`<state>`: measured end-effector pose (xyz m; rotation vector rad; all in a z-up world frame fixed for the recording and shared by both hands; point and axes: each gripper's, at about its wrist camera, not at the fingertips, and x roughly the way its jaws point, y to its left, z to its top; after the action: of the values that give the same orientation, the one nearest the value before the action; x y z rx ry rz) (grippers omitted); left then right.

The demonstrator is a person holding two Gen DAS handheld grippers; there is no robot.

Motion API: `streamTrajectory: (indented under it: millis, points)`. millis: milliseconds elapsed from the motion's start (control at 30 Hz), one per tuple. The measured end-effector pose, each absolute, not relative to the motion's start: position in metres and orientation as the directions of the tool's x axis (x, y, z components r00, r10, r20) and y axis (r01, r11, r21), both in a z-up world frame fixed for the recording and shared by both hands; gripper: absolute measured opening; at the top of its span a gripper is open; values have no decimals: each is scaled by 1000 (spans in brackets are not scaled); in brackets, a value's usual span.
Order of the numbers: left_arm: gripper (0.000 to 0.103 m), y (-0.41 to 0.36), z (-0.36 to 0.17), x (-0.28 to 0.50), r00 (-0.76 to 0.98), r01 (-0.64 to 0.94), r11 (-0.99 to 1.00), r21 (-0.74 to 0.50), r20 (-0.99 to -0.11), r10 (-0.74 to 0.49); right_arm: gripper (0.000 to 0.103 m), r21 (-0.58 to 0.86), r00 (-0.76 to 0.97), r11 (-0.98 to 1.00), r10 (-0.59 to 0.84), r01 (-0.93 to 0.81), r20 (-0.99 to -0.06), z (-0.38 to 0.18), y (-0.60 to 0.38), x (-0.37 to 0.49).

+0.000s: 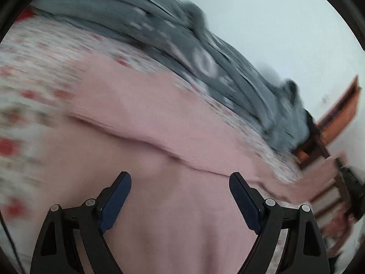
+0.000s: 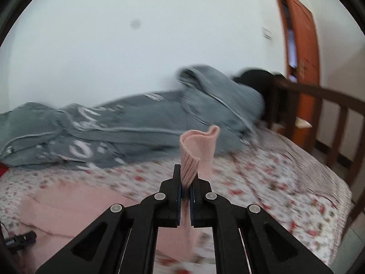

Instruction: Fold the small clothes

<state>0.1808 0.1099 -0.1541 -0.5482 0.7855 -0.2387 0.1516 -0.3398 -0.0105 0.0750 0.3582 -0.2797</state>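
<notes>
The right gripper [image 2: 186, 182] has its jaws pressed together on a ribbed edge of the pink garment [image 2: 68, 210]. The pinched end stands up above the fingertips as a curled flap, while the rest of the cloth hangs down between the gripper's arms and lies spread on the bed to the lower left of that view.

The left gripper [image 1: 180, 182] has its jaws spread wide with nothing between the pads. The pink garment [image 1: 146, 118] lies flat beneath and ahead of it, filling the gap between the two blue pads [image 1: 115, 203]; whether the pads touch the cloth cannot be told from the blurred picture. A fold line runs across the garment just ahead of the fingertips.

Count: one pink garment, seen in both views; one grey blanket [image 2: 127, 127] with pale markings, bunched along the far side of the bed against the white wall; one floral bedsheet [image 2: 273, 178] under everything; one dark wooden bed rail [image 2: 319, 114] at the right end; one orange-brown door [image 2: 301, 45] beyond it. A small black device [image 2: 21, 239] lies at the lower left edge of the right wrist view, beside the garment.

No containers are in view. The left wrist view is heavily blurred.
</notes>
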Motion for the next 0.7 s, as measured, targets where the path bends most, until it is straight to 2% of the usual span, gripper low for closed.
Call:
streamTrajectory:
  millis: [133, 233, 367, 500, 700]
  points:
    - [87, 182, -157, 166, 736, -143, 904, -402, -654, -174, 6, 39, 934, 987, -134, 155, -331, 8, -261, 176]
    - [87, 225, -162, 153, 737, -217, 907, -361, -670, -90, 6, 46, 944, 998, -32, 49, -328, 11, -196, 196]
    - [87, 267, -171, 134, 729, -281, 893, -351, -684, -39, 6, 58, 927, 993, 120, -106, -356, 0, -95, 216]
    - [87, 299, -182, 121, 706, -323, 875, -361, -707, -31, 6, 53, 839, 961, 264, -272, -475, -47, 14, 248]
    - [87, 307, -189, 94, 697, -327, 878, -350, -717, -26, 6, 62, 691, 941, 289, -334, -663, -135, 84, 275]
